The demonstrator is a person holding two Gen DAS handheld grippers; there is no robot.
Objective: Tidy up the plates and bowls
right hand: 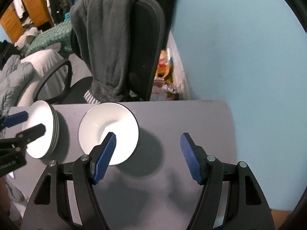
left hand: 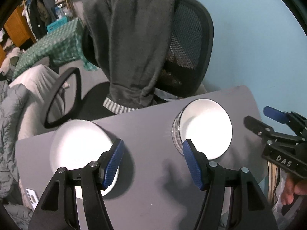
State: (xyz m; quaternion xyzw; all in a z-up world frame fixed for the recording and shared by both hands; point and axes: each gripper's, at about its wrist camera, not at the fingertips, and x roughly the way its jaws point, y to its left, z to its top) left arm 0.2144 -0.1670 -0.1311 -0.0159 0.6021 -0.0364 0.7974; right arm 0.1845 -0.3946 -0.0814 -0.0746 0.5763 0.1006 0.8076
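Note:
A stack of white plates [left hand: 80, 145] sits at the left of the grey table [left hand: 149, 126]; it also shows in the right wrist view [right hand: 41, 122]. A white bowl with a dark rim [left hand: 207, 126] sits right of it, on top of other nested bowls; it shows too in the right wrist view [right hand: 109, 126]. My left gripper [left hand: 153, 163] is open and empty above the table between plates and bowl. My right gripper [right hand: 147, 157] is open and empty, to the right of the bowl. It appears at the left wrist view's right edge [left hand: 264, 118].
A black office chair [left hand: 184, 44] draped with a dark grey garment [left hand: 130, 38] stands just behind the table. A bed with a green checked blanket [left hand: 53, 46] lies at the left. The blue wall [right hand: 239, 48] is to the right.

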